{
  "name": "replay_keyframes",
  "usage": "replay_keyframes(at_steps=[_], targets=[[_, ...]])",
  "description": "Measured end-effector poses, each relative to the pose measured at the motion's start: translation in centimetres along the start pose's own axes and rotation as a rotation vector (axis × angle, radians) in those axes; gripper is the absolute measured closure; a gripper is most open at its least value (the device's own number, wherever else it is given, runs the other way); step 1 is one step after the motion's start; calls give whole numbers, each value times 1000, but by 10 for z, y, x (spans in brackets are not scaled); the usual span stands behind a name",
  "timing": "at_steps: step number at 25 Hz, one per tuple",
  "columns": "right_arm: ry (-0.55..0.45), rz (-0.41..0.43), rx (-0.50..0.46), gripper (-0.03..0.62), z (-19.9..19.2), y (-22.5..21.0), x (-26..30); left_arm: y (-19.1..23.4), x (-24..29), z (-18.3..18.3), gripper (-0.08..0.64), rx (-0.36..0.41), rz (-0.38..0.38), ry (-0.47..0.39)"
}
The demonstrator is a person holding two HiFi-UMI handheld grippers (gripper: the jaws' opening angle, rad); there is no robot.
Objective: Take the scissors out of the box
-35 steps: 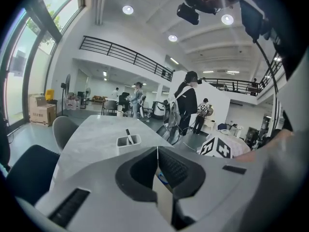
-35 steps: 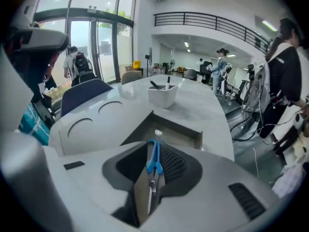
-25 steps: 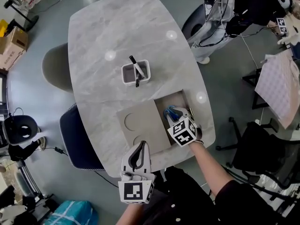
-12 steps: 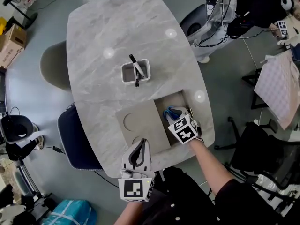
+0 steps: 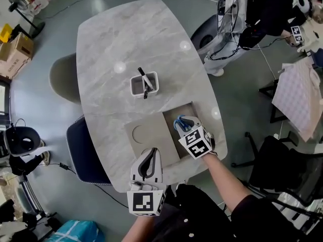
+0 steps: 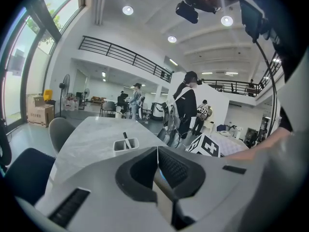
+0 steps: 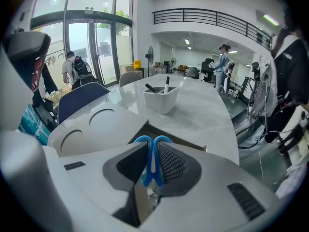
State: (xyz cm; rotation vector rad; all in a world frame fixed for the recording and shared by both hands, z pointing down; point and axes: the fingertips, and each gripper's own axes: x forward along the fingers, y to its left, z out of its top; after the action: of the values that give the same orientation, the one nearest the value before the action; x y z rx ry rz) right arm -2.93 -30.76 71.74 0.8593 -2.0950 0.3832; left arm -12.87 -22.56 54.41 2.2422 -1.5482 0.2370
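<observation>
The blue-handled scissors sit between the jaws of my right gripper, which is shut on them; their handle loops stick out past the jaws. That gripper hangs over the open cardboard box at the table's near right. The box's flat lid lies just left of the opening, with two round cut-outs. My left gripper is shut with nothing in it, low at the near table edge, its jaws pressed together.
A white pen holder with dark pens stands mid-table, also seen ahead in the right gripper view. Chairs stand along the table's left side. A person and cables are at the far right.
My right gripper has lifted slightly and drifted left with the scissors in it. The left gripper has barely moved.
</observation>
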Motion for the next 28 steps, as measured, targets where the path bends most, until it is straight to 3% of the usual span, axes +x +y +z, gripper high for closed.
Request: replay_keyframes(at_steps=[5, 10, 13, 17, 22, 28], targets=[[-91, -23, -18, 526, 31, -4, -31, -11, -5, 21, 543, 31, 2, -49], [-204, -51, -37, 526, 36, -21, -85, -54, -4, 29, 543, 70, 7, -100], [-301, -75, -40, 526, 67, -24, -115, -56, -5, 51, 543, 94, 6, -143], [-426, -92, -22, 526, 87, -29, -167, -75, -10, 70, 543, 110, 10, -179], [-584, -141, 20, 526, 130, -22, -218, -67, -19, 104, 543, 116, -4, -242], [-721, -180, 63, 526, 150, -13, -278, -76, -29, 133, 543, 132, -18, -295]])
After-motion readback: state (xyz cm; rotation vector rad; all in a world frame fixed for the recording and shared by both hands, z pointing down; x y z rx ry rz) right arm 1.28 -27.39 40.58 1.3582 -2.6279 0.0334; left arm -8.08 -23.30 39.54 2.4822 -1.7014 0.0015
